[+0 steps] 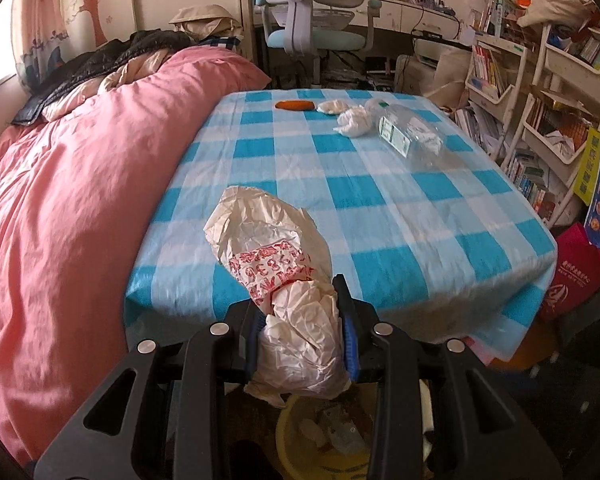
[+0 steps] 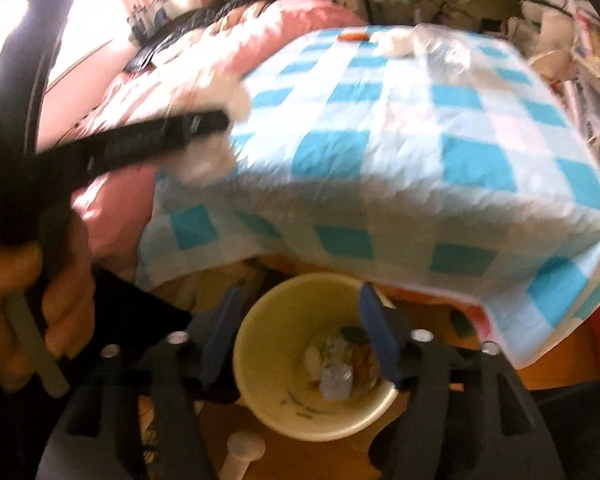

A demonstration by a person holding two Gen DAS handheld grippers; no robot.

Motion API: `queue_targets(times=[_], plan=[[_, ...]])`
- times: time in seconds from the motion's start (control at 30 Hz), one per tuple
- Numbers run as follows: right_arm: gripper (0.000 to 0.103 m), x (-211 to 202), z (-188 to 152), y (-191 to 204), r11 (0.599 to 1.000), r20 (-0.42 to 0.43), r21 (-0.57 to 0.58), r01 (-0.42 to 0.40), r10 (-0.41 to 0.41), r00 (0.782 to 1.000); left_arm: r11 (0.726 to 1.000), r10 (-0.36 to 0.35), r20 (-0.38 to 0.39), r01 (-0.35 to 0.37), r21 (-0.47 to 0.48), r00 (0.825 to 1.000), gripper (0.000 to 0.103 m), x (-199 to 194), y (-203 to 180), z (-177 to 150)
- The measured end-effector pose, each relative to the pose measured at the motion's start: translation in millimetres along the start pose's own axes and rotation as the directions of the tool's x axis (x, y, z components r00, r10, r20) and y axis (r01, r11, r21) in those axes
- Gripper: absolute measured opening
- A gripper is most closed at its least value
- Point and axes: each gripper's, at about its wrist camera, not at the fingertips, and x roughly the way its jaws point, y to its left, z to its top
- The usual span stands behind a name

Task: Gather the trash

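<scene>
My left gripper is shut on a crumpled white paper bag with red print, held over the near edge of the blue checked table. Below it sits a yellow bin with scraps inside. At the table's far end lie an orange piece, two white tissue wads and a clear plastic bottle. In the right wrist view my right gripper stands open above the yellow bin, with nothing between its fingers. The left gripper and its white bag show blurred at the left.
A pink quilt covers the bed along the table's left side. A desk chair stands behind the table. Crowded bookshelves and a red bag flank the right. A person's hand holds the left gripper's handle.
</scene>
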Motion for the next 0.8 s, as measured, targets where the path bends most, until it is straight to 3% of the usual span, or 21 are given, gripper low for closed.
queue_targets(times=[0.07, 0.23, 0.4, 0.47, 0.57, 0.63, 0.8], plan=[[0.076, -5, 2, -5, 0.999, 0.040, 0.011, 0.043, -0.044, 0.998, 1.000, -0.002, -0.012, 0.002, 0.002, 1.000, 0.031, -2, -2, -7], [0.085, -20, 8, -25, 0.981, 0.128, 0.102, 0.164, -0.176, 0.976, 1.000, -0.012, -0.066, 0.012, 0.000, 0.998, 0.031, -7, -7, -30], [0.086, -31, 8, -35, 0.971, 0.180, 0.161, 0.174, -0.202, 0.963, 0.999, -0.047, -0.163, 0.048, 0.003, 0.986, 0.035, -10, -15, -57], [0.086, -32, 8, -34, 0.971, 0.191, 0.165, 0.174, -0.205, 0.960, 0.998, -0.064, -0.203, 0.067, 0.010, 0.977, 0.045, -10, -20, -67], [0.087, -34, 9, -32, 0.971, 0.204, 0.163, 0.177, -0.209, 0.957, 0.999, -0.032, -0.168, 0.037, 0.023, 0.985, 0.062, -16, -21, -68], [0.088, -34, 10, -31, 0.971, 0.209, 0.157, 0.178, -0.209, 0.955, 1.000, -0.028, -0.135, 0.029, 0.003, 0.990, 0.068, -21, -17, -66], [0.088, -35, 10, -32, 0.970, 0.216, 0.160, 0.185, -0.217, 0.952, 1.000, 0.001, -0.075, -0.003, -0.021, 0.997, 0.071, -29, -11, -60]])
